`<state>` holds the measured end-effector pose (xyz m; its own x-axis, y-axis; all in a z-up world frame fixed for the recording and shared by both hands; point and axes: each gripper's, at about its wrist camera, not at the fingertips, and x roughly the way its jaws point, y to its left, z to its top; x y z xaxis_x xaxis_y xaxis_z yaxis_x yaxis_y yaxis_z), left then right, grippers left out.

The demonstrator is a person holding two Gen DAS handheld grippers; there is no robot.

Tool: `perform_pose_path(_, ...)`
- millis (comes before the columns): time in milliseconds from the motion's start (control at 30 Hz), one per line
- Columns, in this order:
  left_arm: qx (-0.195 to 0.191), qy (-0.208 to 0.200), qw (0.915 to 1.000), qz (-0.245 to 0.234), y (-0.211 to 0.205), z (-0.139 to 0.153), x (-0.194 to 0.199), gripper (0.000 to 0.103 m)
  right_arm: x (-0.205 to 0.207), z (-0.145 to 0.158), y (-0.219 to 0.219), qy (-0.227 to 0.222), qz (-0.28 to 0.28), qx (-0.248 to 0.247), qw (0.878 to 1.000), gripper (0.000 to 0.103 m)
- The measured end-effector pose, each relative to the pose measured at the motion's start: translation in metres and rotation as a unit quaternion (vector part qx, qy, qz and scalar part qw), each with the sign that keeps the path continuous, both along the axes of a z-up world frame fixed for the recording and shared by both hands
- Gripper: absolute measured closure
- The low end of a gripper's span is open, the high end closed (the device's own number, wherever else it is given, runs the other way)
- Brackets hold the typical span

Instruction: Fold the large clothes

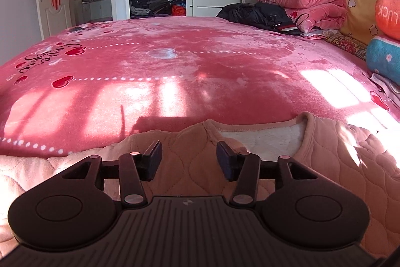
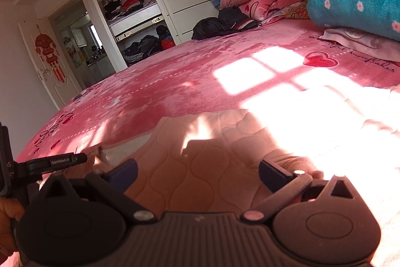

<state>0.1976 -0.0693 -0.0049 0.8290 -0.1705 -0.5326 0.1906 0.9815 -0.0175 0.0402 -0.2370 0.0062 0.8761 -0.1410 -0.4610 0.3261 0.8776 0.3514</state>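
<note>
The quilted pink garment (image 1: 200, 142) lies along the near edge of the bed (image 1: 175, 61), its collar opening toward the bed's middle; its lower part is hidden beneath both tools, and glare washes out its right side, so its long axis is unclear; the left gripper (image 1: 189, 160) and right gripper (image 2: 197, 175) both stand parted above the fabric, gripping nothing.

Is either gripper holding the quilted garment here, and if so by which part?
Nothing is held. The left gripper and right gripper both stand open above the pink quilted garment, pads clear of the fabric.
</note>
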Motion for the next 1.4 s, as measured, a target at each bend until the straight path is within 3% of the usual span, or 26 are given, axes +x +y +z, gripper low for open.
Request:
perform_pose_path(133,-0.010,0.007,0.9999,0.009,0.011,0.008,-0.035,0.037,-0.014,0.004,-0.016,-0.008,-0.043,-0.012,0.999,0.001)
perform_pose_path(267,0.006,0.015,0.9999,-0.005,0.009,0.013,-0.075,0.022,-0.029,0.003,-0.040,-0.011,-0.074,0.013,0.997,0.001)
perform_pose_path(467,-0.013,0.037,0.9991,-0.013,0.024,0.022,-0.133,0.006,-0.057,0.006,-0.068,-0.022,-0.122,0.035,0.992,0.001)
perform_pose_path(800,-0.034,0.079,0.9963,-0.008,0.040,0.032,-0.195,0.002,-0.111,0.014,-0.108,-0.043,-0.208,0.067,0.975,0.001)
perform_pose_path(1133,-0.042,0.102,0.9939,-0.001,0.051,0.050,-0.235,0.000,-0.174,0.002,-0.162,-0.050,-0.318,0.121,0.939,0.001)
perform_pose_path(1333,-0.033,0.114,0.9928,0.012,0.056,0.051,-0.248,0.000,-0.182,-0.025,-0.193,-0.057,-0.306,0.221,0.924,0.001)
perform_pose_path(1400,-0.031,0.119,0.9923,0.015,0.057,0.050,-0.250,0.000,-0.182,-0.029,-0.196,-0.066,-0.306,0.230,0.921,0.000)
